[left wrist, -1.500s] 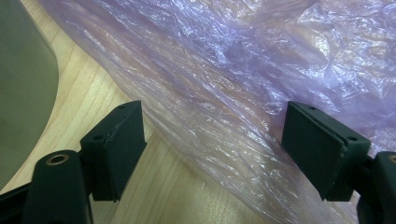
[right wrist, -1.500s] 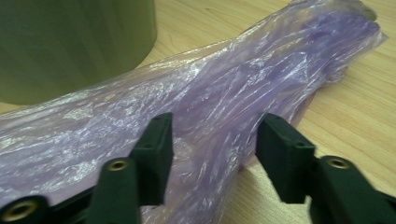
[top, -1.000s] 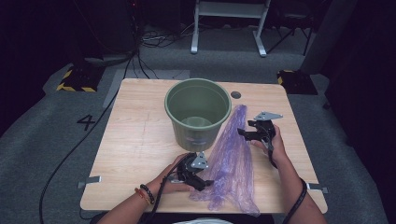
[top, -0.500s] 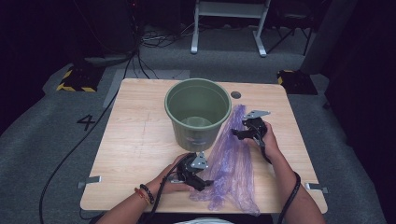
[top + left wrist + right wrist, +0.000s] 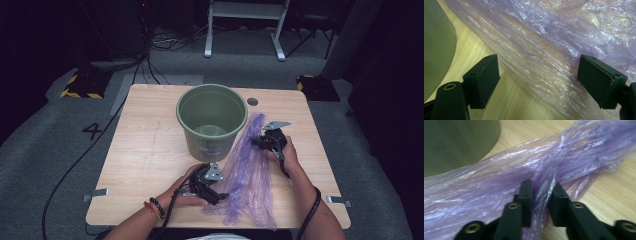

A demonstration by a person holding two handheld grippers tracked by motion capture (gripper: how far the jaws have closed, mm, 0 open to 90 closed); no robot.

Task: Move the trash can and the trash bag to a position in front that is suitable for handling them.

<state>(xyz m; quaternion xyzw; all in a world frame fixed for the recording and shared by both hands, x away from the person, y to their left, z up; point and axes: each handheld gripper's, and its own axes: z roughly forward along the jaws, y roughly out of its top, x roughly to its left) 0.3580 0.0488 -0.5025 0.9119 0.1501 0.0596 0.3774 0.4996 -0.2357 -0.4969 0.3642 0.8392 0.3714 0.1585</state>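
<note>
A green bucket (image 5: 211,120) stands upright in the middle of the wooden table (image 5: 145,150). A thin purple plastic bag (image 5: 250,175) lies flat to its right, running from beside the bucket to the front edge. My right gripper (image 5: 258,142) is on the bag's upper part; in the right gripper view its jaws (image 5: 541,185) pinch a gathered fold of the purple bag (image 5: 486,192). My left gripper (image 5: 222,196) rests at the bag's lower left edge. It stands wide open (image 5: 537,67), with the film's edge (image 5: 544,50) running between the jaws and the bucket wall (image 5: 436,50) at the left.
A small round cable hole (image 5: 252,101) sits in the table behind the bucket. Bare wood stretches left of the bucket. Metal brackets (image 5: 96,192) stick out at the table's front corners. Cables and a white frame (image 5: 245,20) lie on the grey floor beyond.
My right gripper has shifted left toward the bucket along the bag's upper part, gathering the film there. The left gripper has stayed in place.
</note>
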